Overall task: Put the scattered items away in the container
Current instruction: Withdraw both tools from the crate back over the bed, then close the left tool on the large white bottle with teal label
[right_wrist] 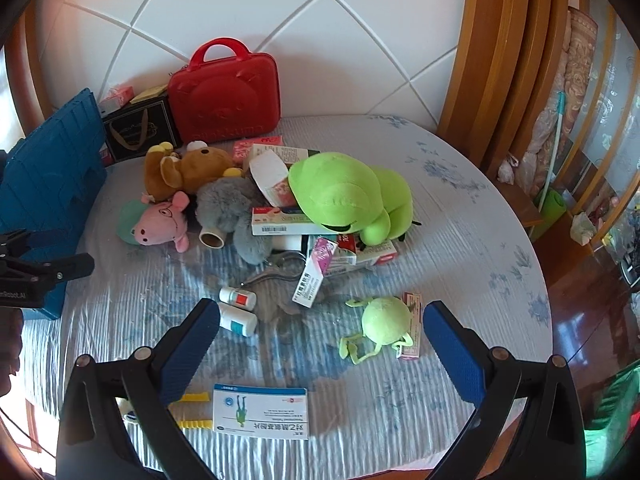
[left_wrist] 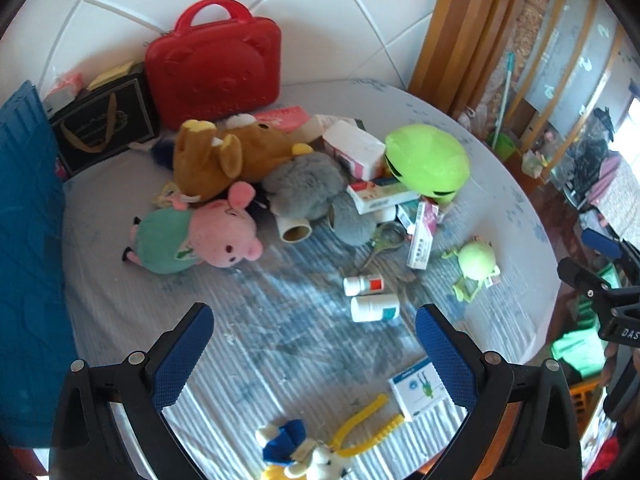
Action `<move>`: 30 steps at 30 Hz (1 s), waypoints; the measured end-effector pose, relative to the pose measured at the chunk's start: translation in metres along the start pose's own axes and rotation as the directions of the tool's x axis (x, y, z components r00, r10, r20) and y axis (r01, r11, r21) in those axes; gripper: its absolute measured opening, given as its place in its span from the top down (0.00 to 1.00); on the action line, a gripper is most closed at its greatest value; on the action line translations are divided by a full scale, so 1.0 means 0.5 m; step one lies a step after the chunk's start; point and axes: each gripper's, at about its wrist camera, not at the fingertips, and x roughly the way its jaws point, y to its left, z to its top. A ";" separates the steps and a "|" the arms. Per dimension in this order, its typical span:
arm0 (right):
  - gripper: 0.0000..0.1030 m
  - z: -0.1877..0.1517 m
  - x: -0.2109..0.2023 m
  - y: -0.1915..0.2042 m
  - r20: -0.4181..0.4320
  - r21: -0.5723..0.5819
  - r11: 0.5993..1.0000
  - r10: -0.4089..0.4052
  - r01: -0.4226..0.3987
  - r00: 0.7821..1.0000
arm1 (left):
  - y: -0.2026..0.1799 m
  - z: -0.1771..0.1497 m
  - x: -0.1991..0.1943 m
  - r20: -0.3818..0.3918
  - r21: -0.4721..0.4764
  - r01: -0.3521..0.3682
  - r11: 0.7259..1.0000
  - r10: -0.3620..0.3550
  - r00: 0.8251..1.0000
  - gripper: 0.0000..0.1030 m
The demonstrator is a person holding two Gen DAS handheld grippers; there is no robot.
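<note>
Toys and medicine boxes lie scattered on a round table with a pale blue cloth (left_wrist: 280,340) (right_wrist: 460,240). A pink pig plush (left_wrist: 208,240) (right_wrist: 158,226), brown bear (left_wrist: 224,152) (right_wrist: 180,170), grey plush (left_wrist: 308,188) (right_wrist: 232,208) and big green plush (left_wrist: 428,162) (right_wrist: 348,196) form a pile. Two white bottles (left_wrist: 370,296) (right_wrist: 238,308) and a small green toy (left_wrist: 476,258) (right_wrist: 384,322) lie nearer. A blue crate (left_wrist: 28,260) (right_wrist: 44,184) stands at the left. My left gripper (left_wrist: 314,356) and right gripper (right_wrist: 320,348) are open and empty above the near table.
A red case (left_wrist: 216,68) (right_wrist: 226,96) and a black gift bag (left_wrist: 104,124) (right_wrist: 138,128) stand at the back by the wall. A white-blue box (left_wrist: 420,390) (right_wrist: 260,410), yellow pliers (left_wrist: 368,428) and a small plush keychain (left_wrist: 304,456) lie at the near edge.
</note>
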 end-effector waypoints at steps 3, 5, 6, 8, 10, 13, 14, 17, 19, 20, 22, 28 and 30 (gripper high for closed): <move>0.00 -0.020 0.018 -0.028 -0.030 0.011 1.000 -0.005 0.005 1.000 | -0.053 -0.007 0.069 -0.039 0.040 0.022 0.999 -0.021 0.999 0.01; 0.00 -0.033 0.030 -0.047 -0.052 0.015 1.000 -0.011 0.012 0.999 | -0.082 -0.015 0.115 -0.062 0.061 0.038 0.997 -0.034 0.997 0.01; 0.00 -0.040 0.036 -0.056 -0.061 0.019 1.000 -0.014 0.015 0.998 | -0.095 -0.018 0.140 -0.072 0.070 0.041 0.997 -0.036 0.997 0.01; 0.00 -0.048 0.045 -0.072 -0.077 0.026 0.999 -0.021 0.023 0.997 | -0.114 -0.025 0.189 -0.110 0.078 0.053 0.996 -0.044 0.993 0.02; 0.00 -0.055 0.053 -0.087 -0.091 0.032 0.999 -0.027 0.030 0.995 | -0.128 -0.032 0.235 -0.141 0.077 0.064 0.995 -0.053 0.989 0.06; 0.00 -0.066 0.064 -0.102 -0.109 0.031 0.999 -0.034 0.037 0.994 | -0.140 -0.040 0.299 -0.182 0.072 0.056 0.996 -0.042 0.982 0.12; 0.00 -0.068 0.068 -0.107 -0.114 0.032 0.999 -0.034 0.038 0.993 | -0.141 -0.042 0.318 -0.194 0.068 0.044 0.997 -0.030 0.981 0.12; 0.00 -0.075 0.082 -0.116 -0.132 0.035 0.999 -0.033 0.038 0.991 | -0.133 -0.054 0.371 -0.248 0.061 0.017 0.998 -0.001 0.969 0.25; 0.00 -0.079 0.091 -0.118 -0.143 0.036 0.999 -0.028 0.034 0.989 | -0.122 -0.059 0.388 -0.265 0.041 0.020 0.999 -0.008 0.964 0.42; 0.00 -0.080 0.096 -0.117 -0.147 0.035 0.999 -0.027 0.032 0.989 | -0.118 -0.059 0.388 -0.258 0.034 0.029 0.999 -0.019 0.966 0.43; 0.00 -0.082 0.106 -0.115 -0.153 0.036 0.999 -0.019 0.025 0.988 | -0.116 -0.059 0.382 -0.243 0.035 0.046 0.998 -0.036 0.969 0.43; 0.00 -0.071 0.151 -0.076 -0.148 0.028 0.999 0.029 -0.025 0.989 | -0.103 -0.058 0.330 -0.190 0.042 0.049 0.998 -0.041 0.981 0.43; 0.00 -0.065 0.173 -0.052 -0.145 0.018 0.998 0.055 -0.053 0.988 | -0.092 -0.062 0.310 -0.179 0.042 0.040 0.998 -0.031 0.983 0.43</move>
